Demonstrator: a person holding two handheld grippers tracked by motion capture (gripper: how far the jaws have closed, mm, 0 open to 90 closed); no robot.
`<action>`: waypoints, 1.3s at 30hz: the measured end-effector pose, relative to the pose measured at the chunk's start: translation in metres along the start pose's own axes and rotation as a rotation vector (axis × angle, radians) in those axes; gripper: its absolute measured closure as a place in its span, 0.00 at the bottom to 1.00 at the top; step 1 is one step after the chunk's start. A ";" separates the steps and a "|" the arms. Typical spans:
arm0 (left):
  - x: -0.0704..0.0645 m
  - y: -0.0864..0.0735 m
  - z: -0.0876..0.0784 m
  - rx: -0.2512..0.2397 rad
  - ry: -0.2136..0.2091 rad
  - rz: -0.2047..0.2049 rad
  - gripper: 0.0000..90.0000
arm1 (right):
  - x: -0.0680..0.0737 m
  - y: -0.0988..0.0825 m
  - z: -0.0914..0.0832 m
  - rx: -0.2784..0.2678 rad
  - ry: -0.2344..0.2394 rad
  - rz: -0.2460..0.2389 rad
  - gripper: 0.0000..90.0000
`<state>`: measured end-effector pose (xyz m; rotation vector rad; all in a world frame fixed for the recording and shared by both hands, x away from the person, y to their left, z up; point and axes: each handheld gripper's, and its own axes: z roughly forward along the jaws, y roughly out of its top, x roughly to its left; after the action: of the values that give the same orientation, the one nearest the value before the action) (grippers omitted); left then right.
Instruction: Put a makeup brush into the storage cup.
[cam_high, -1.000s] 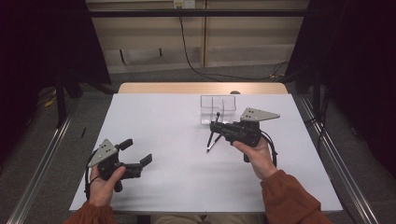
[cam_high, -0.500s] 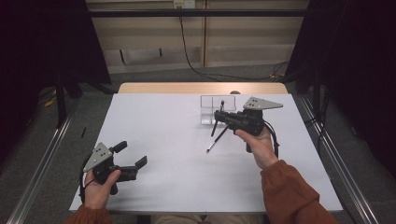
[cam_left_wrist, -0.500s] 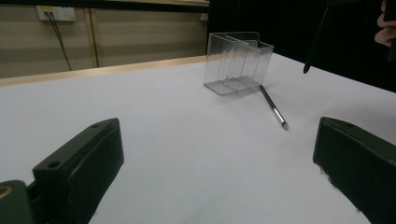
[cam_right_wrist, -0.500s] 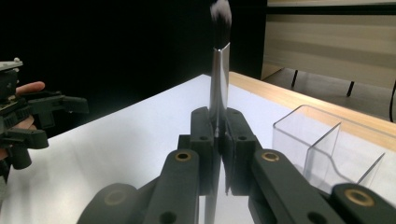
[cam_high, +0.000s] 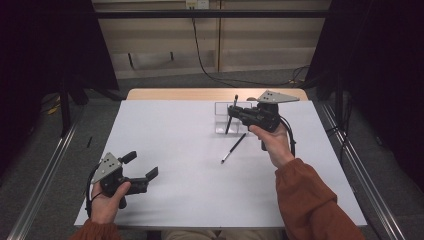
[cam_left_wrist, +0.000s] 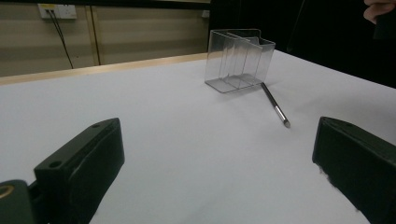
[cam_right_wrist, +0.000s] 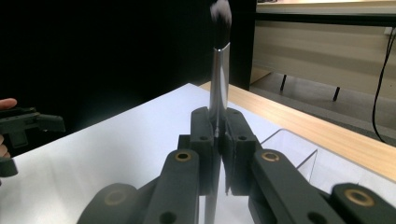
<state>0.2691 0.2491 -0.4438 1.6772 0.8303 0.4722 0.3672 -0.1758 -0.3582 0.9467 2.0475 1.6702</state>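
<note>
My left gripper (cam_high: 142, 169) rests at seven o'clock on the table (cam_high: 170, 140), jaws spread. A second brush (cam_high: 233, 148) lies near centre. At one o'clock, my right gripper (cam_high: 231, 111) pinches a makeup brush (cam_high: 230, 117) upright over the clear organizer (cam_high: 222, 116).

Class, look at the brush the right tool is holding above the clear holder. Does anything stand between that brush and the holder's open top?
Nothing visible does. The right tool grips the brush upright over the clear holder; the second brush lies on the table beside it, out of the way.
</note>
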 end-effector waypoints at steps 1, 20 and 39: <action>0.000 0.000 0.000 0.001 -0.002 -0.001 0.02 | -0.001 0.002 0.001 -0.001 -0.002 -0.002 0.93; -0.003 0.001 0.001 0.011 -0.022 0.020 0.02 | -0.026 0.035 0.025 0.007 -0.088 -0.027 0.93; -0.003 0.001 0.001 0.011 -0.018 0.033 0.02 | -0.041 0.040 0.056 0.056 -0.192 -0.027 0.93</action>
<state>0.2681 0.2463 -0.4426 1.7056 0.7942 0.4748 0.4435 -0.1592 -0.3404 1.0495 1.9785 1.4544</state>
